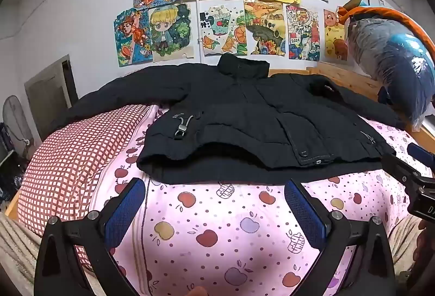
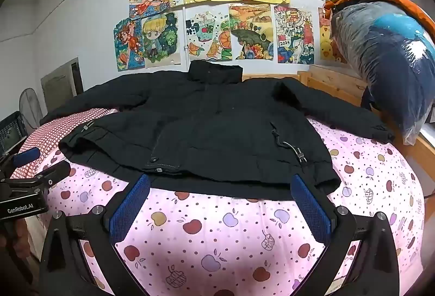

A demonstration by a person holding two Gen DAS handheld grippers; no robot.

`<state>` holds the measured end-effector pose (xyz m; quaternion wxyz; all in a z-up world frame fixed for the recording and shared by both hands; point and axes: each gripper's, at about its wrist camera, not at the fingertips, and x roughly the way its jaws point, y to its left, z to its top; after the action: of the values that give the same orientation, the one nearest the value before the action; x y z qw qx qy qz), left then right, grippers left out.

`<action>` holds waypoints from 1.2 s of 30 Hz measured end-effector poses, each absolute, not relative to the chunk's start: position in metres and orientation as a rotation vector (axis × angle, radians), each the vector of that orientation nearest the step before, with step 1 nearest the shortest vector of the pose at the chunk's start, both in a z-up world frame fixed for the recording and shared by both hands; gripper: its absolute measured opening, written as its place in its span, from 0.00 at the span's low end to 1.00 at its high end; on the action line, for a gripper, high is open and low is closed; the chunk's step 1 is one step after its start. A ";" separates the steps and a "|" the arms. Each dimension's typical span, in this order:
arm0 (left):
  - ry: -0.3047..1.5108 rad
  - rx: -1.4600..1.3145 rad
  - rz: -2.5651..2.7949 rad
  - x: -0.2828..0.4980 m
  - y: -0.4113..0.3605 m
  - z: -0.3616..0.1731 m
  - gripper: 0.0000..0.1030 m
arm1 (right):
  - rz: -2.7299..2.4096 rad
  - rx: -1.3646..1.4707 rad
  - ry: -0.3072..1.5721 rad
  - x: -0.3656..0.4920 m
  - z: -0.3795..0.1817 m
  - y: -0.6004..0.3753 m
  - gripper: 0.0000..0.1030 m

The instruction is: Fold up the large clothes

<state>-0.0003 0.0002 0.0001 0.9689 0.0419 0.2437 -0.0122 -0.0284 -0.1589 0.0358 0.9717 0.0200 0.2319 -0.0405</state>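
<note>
1. Now the bed (image 1: 231,228) has a pink apple sheet.
2. A black coat (image 1: 244,116) lies flat across the bed, its hem toward the near edge.
3. Left claw (image 1: 214,203) is wide open, holding nothing, near the hem.
4. Right claw (image 2: 220,200) is wide open and empty too.

Bed (image 1: 353,81), wood frame. Pink apple-print sheet (image 1: 217,228) on top, checkered quilt (image 1: 68,160) along left edge, black jacket (image 1: 244,119) spread flat mid-bed, collar toward head end.
</note>
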 end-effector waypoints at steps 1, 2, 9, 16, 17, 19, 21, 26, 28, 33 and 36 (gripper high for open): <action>0.493 0.083 -0.024 -0.001 0.000 0.000 1.00 | -0.081 0.042 0.468 -0.029 0.036 -0.159 0.99; 0.492 0.083 -0.023 -0.001 0.000 0.000 1.00 | -0.081 0.042 0.468 -0.029 0.036 -0.158 0.99; 0.499 0.072 -0.032 -0.001 0.001 0.000 1.00 | -0.082 0.045 0.480 -0.027 0.036 -0.156 0.99; 0.493 0.074 -0.035 -0.001 0.000 0.001 1.00 | -0.084 0.050 0.485 -0.025 0.034 -0.156 0.99; 0.491 0.073 -0.037 -0.002 0.000 0.001 1.00 | -0.085 0.050 0.486 -0.025 0.035 -0.156 0.99; 0.489 0.067 -0.040 -0.003 0.001 0.002 1.00 | -0.083 0.050 0.483 -0.026 0.035 -0.156 0.99; 0.490 0.059 -0.044 -0.003 0.003 0.003 1.00 | -0.083 0.050 0.484 -0.025 0.035 -0.155 0.99; 0.491 0.054 -0.047 -0.003 0.005 0.003 1.00 | -0.082 0.051 0.484 -0.026 0.034 -0.155 0.99; 0.495 0.051 -0.055 -0.002 0.005 0.003 1.00 | -0.082 0.052 0.484 -0.026 0.035 -0.154 0.99; 0.498 0.059 -0.055 -0.001 0.006 0.003 1.00 | -0.084 0.049 0.483 -0.026 0.035 -0.153 0.99; 0.495 0.057 -0.055 -0.001 0.006 0.003 1.00 | -0.083 0.052 0.483 -0.026 0.035 -0.153 0.99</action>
<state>-0.0009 0.0060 0.0033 0.9687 0.0283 0.2450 -0.0271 -0.0259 -0.1533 0.0350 0.9698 0.0259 0.2392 -0.0410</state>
